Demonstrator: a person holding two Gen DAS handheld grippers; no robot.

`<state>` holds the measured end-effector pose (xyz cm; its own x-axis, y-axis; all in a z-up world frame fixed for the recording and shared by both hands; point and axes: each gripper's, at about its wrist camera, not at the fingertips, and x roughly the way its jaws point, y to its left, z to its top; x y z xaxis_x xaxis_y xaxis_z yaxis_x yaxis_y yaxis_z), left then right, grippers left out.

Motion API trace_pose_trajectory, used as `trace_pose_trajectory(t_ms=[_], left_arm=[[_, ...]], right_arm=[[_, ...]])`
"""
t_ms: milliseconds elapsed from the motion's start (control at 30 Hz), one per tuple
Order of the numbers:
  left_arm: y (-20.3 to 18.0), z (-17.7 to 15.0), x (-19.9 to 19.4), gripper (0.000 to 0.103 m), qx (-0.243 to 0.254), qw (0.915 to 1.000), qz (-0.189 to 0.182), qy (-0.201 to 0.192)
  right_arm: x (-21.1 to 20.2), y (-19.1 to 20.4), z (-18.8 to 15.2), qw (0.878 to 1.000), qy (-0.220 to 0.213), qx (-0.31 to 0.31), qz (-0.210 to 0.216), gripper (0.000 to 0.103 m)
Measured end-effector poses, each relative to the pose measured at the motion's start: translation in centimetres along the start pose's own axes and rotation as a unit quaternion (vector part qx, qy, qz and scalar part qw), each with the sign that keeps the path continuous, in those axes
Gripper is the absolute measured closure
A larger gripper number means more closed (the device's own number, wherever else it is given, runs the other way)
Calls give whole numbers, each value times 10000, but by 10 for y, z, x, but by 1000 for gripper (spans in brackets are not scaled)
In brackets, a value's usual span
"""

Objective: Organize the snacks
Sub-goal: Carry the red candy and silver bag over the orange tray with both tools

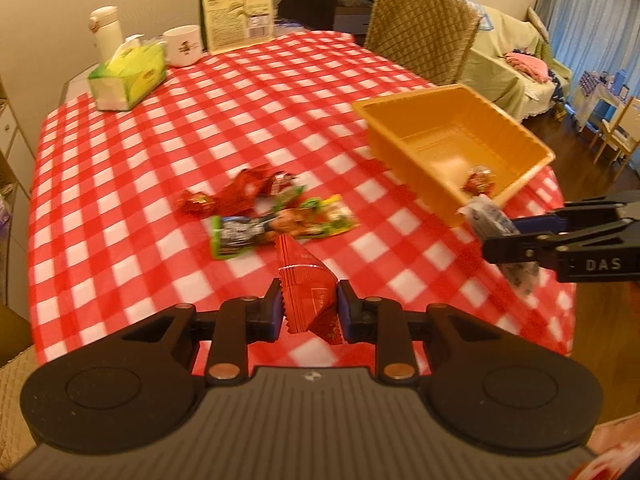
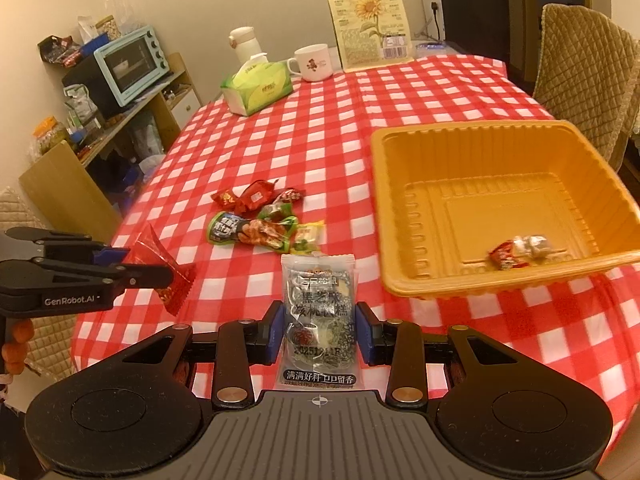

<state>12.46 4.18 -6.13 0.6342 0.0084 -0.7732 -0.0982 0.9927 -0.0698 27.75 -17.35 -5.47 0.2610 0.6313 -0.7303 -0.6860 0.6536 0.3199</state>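
Red snack pkt pinched btwn left fingers, grey pkt btwn right fingers

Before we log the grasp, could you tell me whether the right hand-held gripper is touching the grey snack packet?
Touching: the right wrist view shows the right hand-held gripper pressing both blue pads on the grey snack packet.

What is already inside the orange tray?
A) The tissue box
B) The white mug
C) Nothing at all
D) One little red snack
D: the right wrist view shows a single small red-wrapped snack lying on the floor of the orange tray, near its front wall, with nothing else in there.
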Motion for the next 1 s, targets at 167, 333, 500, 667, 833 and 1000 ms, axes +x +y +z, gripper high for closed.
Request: trace_pose_trajectory(t_ms=[167, 333, 500, 667, 833, 1000], left_arm=[[-32, 7, -1, 78, 50, 9999, -154, -55], [-66, 18, 4, 78, 100, 9993, -326, -117], [-98, 34, 14, 78, 167, 9987, -443, -207], [-127, 50, 27, 78, 170, 9981, -507, -295], [-151, 68, 40, 78, 187, 9978, -484, -402], [-165, 90, 54, 78, 160, 9981, -340, -479]], right_arm=[[-19, -23, 0, 10000, -45, 22, -32, 65], [-36, -54, 0, 9999, -74, 62, -99, 65], [-51, -87, 1, 9997, -104, 99, -221, 65], [-66, -123, 6, 9991, -195, 114, -360, 65], [-75, -160, 18, 9982, -299, 102, -500, 65], [-78, -187, 37, 9976, -438, 60, -526, 65]])
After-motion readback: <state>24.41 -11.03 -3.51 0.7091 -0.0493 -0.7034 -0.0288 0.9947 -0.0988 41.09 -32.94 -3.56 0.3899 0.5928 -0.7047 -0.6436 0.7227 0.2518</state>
